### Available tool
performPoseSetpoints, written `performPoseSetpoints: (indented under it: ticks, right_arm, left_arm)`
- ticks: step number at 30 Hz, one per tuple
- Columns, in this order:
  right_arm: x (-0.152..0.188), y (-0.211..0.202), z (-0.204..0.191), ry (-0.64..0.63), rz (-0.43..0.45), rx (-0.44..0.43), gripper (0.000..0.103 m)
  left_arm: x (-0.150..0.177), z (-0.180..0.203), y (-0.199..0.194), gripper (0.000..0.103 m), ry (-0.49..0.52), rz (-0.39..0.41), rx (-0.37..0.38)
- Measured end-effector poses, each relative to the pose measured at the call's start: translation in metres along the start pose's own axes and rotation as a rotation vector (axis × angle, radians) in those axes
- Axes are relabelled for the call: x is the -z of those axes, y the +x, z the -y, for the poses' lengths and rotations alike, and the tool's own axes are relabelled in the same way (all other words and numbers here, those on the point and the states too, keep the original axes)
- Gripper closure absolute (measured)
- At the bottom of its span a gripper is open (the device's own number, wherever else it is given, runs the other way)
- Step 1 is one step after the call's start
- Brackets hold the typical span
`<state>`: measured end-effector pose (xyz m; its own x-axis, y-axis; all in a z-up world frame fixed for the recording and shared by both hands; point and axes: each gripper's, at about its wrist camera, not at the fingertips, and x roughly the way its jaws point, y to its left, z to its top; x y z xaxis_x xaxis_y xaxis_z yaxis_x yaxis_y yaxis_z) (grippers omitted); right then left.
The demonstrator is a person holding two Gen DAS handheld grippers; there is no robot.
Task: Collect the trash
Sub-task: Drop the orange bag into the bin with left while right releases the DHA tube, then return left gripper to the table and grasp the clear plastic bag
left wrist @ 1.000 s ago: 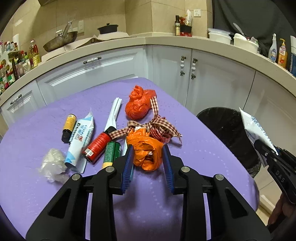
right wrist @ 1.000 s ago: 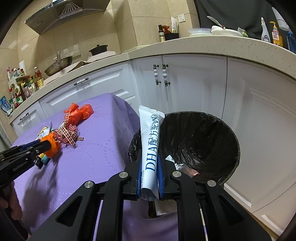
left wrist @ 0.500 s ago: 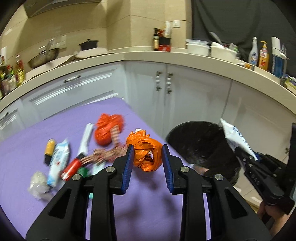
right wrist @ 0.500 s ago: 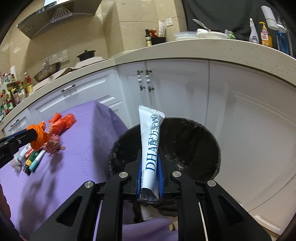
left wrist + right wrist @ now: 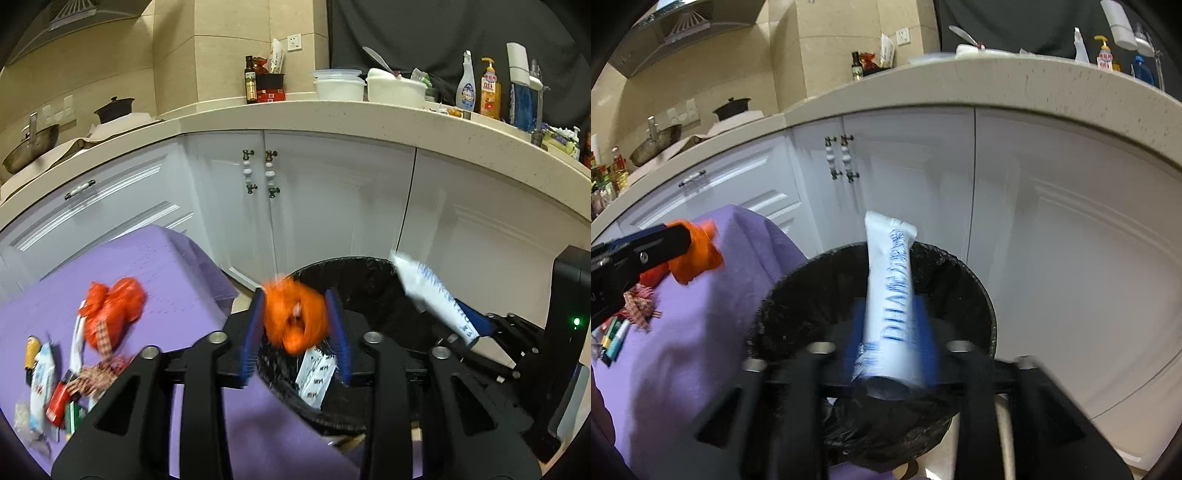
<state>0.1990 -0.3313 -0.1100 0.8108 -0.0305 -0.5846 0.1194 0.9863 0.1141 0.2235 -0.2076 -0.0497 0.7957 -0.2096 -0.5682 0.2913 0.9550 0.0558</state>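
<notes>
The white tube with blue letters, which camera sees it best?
The right wrist view. There the white tube stands in the middle, between the right tool fingers, over the black bin, though blurred. The left wrist view shows it small, from the side, slanting at the right edge.

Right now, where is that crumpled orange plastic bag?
In the left wrist view, the crumpled orange plastic bag is clamped in the left gripper, held over the near rim of the black-lined trash bin, just off the purple table.
</notes>
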Motion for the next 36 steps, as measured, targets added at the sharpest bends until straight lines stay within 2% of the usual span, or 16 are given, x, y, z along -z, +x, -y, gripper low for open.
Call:
performPoseSetpoints:
  ticks: [1,6,13,18,26,36]
  right_arm:
    - [0.000,0.002,0.001,0.002,-0.002,0.007,0.051]
    - [0.002,0.000,0.004,0.014,-0.005,0.018,0.051]
    - [0.000,-0.017,-0.001,0.020,0.016,0.016,0.051]
    - [-0.005,-0.032,-0.013,0.015,0.040,-0.006,0.050]
    - [-0.005,-0.053,-0.057,-0.025,0.057,-0.097,0.049]
    - [0.014,-0.064,-0.135,-0.123,0.022,-0.233,0.048]
  left_arm:
    - [0.000,0.001,0.005,0.051,0.000,-0.005,-0.004]
    - [0.000,-0.005,0.008,0.050,-0.015,-0.017,-0.008]
    - [0.004,-0.027,-0.013,0.050,-0.054,-0.009,-0.029]
    - [0.013,-0.048,-0.037,0.049,-0.058,-0.007,-0.077]
    - [0.041,-0.104,-0.083,0.049,-0.127,-0.012,-0.188]
    - [0.088,-0.177,-0.134,0.046,-0.229,-0.042,-0.329]
